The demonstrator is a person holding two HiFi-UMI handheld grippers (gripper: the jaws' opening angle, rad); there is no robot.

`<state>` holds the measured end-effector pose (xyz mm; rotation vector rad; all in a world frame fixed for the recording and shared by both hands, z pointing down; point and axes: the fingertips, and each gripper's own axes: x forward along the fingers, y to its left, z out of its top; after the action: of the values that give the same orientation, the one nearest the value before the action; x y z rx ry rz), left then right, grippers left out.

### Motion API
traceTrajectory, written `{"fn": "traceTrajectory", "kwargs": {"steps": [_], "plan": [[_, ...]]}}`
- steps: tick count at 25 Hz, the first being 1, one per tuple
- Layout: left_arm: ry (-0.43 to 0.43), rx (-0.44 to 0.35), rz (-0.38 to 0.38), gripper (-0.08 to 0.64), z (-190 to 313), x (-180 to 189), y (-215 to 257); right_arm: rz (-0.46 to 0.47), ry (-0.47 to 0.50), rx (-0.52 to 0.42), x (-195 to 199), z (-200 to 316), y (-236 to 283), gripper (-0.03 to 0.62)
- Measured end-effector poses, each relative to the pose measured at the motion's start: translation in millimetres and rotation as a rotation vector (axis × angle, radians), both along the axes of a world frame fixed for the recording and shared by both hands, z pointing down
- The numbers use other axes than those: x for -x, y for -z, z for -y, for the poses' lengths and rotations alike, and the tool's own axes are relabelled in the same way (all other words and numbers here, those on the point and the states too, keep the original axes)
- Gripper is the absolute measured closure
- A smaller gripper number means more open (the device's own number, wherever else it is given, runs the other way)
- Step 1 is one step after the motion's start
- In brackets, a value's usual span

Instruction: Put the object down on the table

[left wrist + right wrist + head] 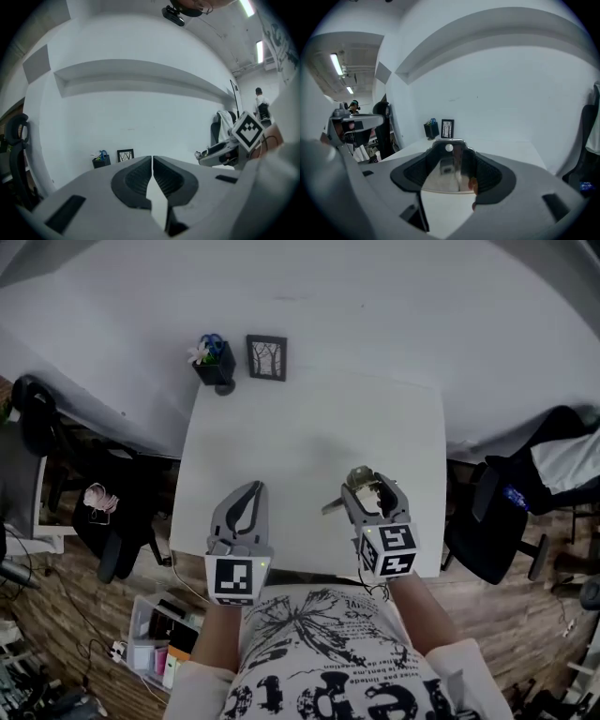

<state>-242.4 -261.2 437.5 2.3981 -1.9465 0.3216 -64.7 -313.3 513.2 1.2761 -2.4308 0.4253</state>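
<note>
White desk (309, 418), wall behind | left tool (250, 487): jaws together, empty | right tool (375, 487): clamped on shiny metal object (449, 166), over the desk's near right part | advice: lower it gently until it rests flat, then open and pull straight back.

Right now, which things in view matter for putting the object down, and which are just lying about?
In the job: shiny metal object, held in the right claw; white rectangular table.
Lying about: small black picture frame; dark pot with flowers; black office chair.
</note>
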Motion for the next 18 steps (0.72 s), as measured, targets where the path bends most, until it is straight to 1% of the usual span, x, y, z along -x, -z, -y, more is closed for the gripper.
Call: {"fn": "traceTrajectory", "kwargs": {"steps": [4,6,9,12,14,18], "plan": [[-0.085,0.02,-0.013,0.548,28.2,12.2,-2.8,-0.045,-0.069,0.021,8.9,19.1,-18.1,0.313],[-0.119,0.043,-0.031,0.548,38.8,16.8,-2.6,-0.074,-0.09,0.04,14.6,27.4,-31.3,0.313],[-0.163,0.029,-0.044,0.548,51.8,26.6,-10.8,-0.114,-0.109,0.095,25.4,37.8,-56.7,0.311],[-0.185,0.052,-0.057,0.548,59.4,38.4,-18.9,-0.143,-0.123,0.16,37.0,43.9,-85.0,0.311],[-0.188,0.059,-0.052,0.548,63.8,48.3,-23.1,-0.166,-0.128,0.177,43.6,47.4,-101.9,0.311],[-0.188,0.031,-0.034,0.548,73.5,69.3,-28.0,-0.21,-0.13,0.224,55.9,53.3,-133.1,0.311]]}}
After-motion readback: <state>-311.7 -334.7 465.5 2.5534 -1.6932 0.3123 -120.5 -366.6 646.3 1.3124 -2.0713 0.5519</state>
